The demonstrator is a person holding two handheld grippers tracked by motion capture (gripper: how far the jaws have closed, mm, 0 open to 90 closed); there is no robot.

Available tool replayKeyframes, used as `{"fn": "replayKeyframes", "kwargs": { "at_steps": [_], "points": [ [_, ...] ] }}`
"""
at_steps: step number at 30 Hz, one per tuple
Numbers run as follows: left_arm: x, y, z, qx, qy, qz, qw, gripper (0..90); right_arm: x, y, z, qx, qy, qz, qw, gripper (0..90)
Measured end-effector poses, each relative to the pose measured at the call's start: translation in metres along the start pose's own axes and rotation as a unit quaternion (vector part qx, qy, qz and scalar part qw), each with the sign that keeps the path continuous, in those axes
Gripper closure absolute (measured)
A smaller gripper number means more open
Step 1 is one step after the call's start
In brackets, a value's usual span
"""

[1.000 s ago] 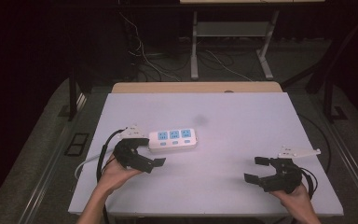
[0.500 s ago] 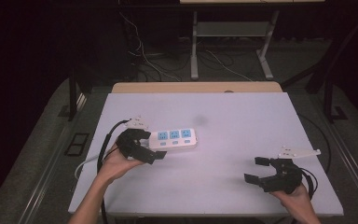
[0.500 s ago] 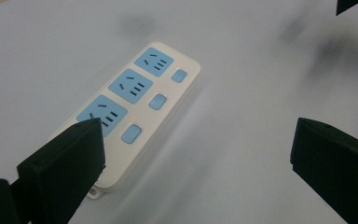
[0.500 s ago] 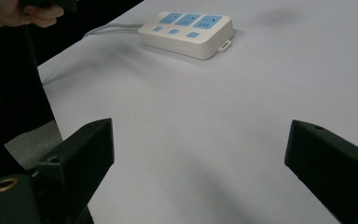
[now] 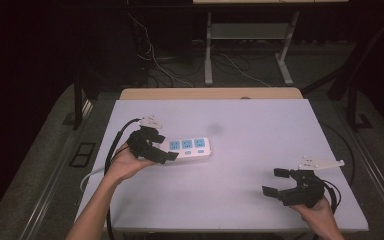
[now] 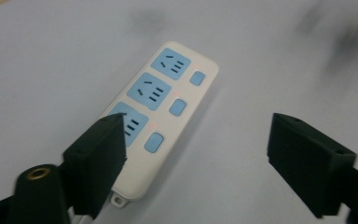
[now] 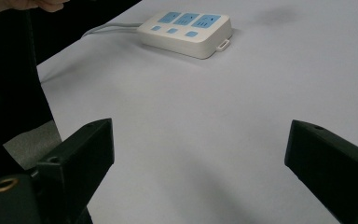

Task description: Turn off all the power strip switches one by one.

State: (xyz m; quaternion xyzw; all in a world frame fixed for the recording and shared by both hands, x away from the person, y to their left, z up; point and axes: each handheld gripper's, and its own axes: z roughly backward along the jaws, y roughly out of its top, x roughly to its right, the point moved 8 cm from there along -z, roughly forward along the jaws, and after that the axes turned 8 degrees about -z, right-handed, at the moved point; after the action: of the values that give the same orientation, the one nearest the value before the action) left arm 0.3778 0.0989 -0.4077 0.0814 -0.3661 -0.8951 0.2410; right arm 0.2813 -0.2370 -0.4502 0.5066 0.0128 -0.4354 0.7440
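The left gripper (image 5: 164,148) sits at the left end of a white power strip (image 5: 190,148), jaws spread wide and grasping nothing. In the left gripper view (image 6: 200,163) one jaw overlaps the nearest blue socket of the power strip (image 6: 161,109) while the other stands well off to the side over bare table; whether the first jaw touches the casing cannot be told. The strip carries three blue sockets in a row, each with a small blue switch beside it, and a small loop at its near end.

The right gripper (image 5: 276,181) is held over the near right part of the table (image 5: 260,130), jaws likewise released and wide apart, holding nothing. From the right gripper view (image 7: 200,163) the power strip (image 7: 186,27) lies far off, well apart from these jaws, with its pale cable (image 7: 107,29) running off toward the table's edge.

The strip lies flat on the left half of the white table, lengthwise left to right, roughly midway between near and far edges.
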Motion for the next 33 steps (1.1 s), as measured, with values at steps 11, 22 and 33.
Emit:
{"fn": "replayKeyframes", "kwargs": {
  "at_steps": [11,22,33],
  "points": [
    [-0.011,-0.001,-0.012,-0.013,-0.003,-0.005,0.9999,54.5,0.001,0.0,0.001,0.001,-0.005,0.001,1.0,8.0],
    [-0.018,-0.005,-0.027,-0.02,-0.021,-0.01,0.9995,88.9,0.004,-0.002,0.001,0.0,-0.013,0.0,0.9999,7.9],
    [-0.026,-0.012,-0.043,-0.032,-0.029,-0.015,0.9989,89.2,0.008,-0.003,0.002,0.002,-0.024,-0.004,0.9997,7.9]
  ]
}}
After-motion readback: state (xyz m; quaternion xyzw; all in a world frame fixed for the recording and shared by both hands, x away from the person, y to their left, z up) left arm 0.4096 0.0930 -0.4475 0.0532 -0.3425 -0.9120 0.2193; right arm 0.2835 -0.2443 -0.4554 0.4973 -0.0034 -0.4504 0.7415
